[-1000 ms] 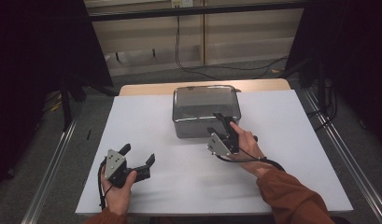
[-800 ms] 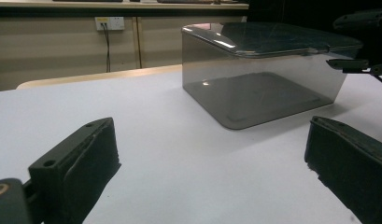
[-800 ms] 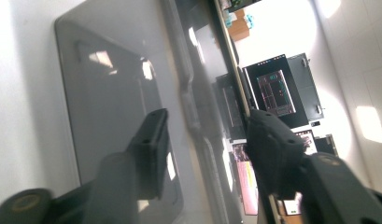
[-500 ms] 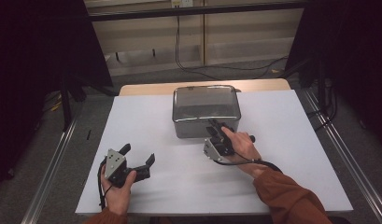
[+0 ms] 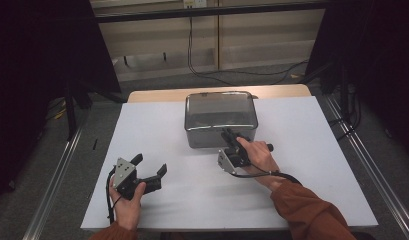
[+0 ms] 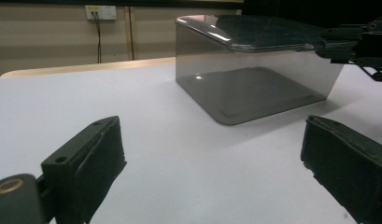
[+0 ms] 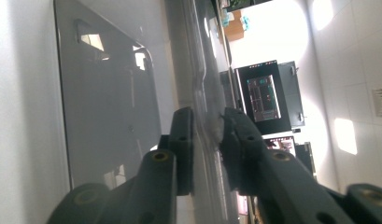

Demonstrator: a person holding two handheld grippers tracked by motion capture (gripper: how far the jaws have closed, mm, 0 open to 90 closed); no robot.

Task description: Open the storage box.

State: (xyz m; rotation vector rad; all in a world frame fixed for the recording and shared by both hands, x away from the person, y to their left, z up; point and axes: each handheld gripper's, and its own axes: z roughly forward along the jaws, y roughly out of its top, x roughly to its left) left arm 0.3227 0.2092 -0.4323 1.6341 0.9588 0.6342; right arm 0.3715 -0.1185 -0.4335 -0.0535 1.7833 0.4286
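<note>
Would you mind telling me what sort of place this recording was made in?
Probably a lab or test room: a white table framed by metal rails, a wall socket with hanging cables, and a lit monitor.

Right gripper: jaws have just been closing; now clamped on the rim of the clear box, one jaw inside the wall, one outside. View rolled sideways. Box floor shows pale reflections. A dark monitor stands beyond, bright wall behind.
</note>
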